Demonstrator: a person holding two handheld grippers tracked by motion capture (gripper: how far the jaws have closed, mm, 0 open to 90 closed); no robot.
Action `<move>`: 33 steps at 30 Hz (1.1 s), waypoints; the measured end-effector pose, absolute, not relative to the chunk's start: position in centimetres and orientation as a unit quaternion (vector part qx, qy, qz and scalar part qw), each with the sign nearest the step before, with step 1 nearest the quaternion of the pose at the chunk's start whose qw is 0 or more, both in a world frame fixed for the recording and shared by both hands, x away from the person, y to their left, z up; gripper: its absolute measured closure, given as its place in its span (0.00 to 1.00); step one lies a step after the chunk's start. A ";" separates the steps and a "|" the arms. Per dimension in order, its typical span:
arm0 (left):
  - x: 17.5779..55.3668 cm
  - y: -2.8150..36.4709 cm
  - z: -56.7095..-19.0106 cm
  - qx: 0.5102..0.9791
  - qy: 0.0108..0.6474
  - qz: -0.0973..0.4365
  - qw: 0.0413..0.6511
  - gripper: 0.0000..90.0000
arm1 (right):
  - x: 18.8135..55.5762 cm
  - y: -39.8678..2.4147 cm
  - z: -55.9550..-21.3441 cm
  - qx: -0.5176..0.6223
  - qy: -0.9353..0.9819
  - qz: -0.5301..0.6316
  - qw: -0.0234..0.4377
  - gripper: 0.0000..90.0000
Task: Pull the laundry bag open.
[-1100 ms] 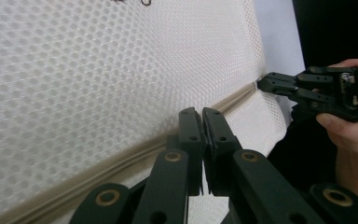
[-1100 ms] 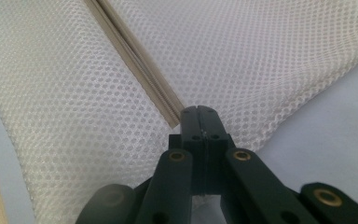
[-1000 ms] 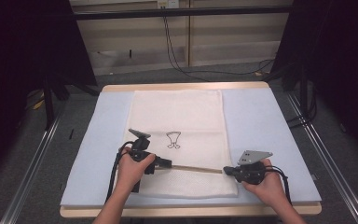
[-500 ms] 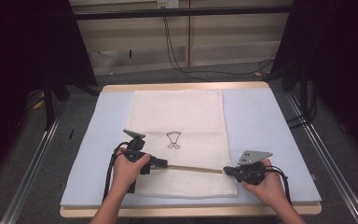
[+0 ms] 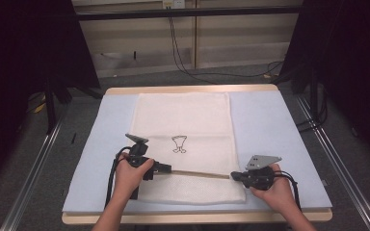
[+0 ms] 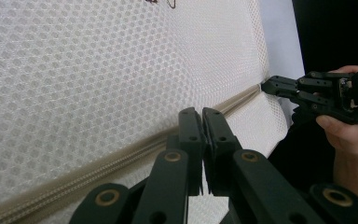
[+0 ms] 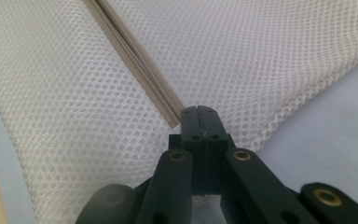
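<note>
Compared with the earlier high-view frames, the left gripper (image 5: 166,168) is sitting a little lower and nearer the table's front edge, its grey plate tipped more to the left, while the right gripper (image 5: 233,176) is staying where it was. Both are working on the white mesh bag (image 5: 183,120), which is lying flat on the pale blue mat (image 5: 270,125), its black printed emblem (image 5: 178,143) near the middle. The beige zipper (image 5: 197,173) is running across the bag's near end, almost level from left to right, and that line is what the coming move is turning on: the 2 grippers are standing at its 2 ends, facing each other along it. In the right gripper view the right gripper's (image 7: 199,112) jaws are pressed fully together at the zipper's end (image 7: 172,119), pinching the fabric corner there as an anchor. In the left gripper view the left gripper's (image 6: 202,114) jaws are also closed tight, resting on the zipper (image 6: 121,154); whether they are pinching the slider pull is hidden by the jaws themselves. From there the zipper is stretching away to the far gripper (image 6: 279,86). Judging from this, any slide would be travelling along the zipper's long axis toward the right hand (image 5: 277,192), with the left hand (image 5: 127,175) doing the pulling.
</note>
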State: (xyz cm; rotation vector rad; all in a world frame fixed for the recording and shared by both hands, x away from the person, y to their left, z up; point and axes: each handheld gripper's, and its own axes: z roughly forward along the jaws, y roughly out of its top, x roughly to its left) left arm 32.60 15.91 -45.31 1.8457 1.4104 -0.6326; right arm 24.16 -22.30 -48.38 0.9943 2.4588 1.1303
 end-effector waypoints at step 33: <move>32.1 20.8 -44.9 0.701 0.573 -0.214 0.366 0.97 | 24.2 -22.3 -48.4 0.344 0.845 0.391 0.126 1.00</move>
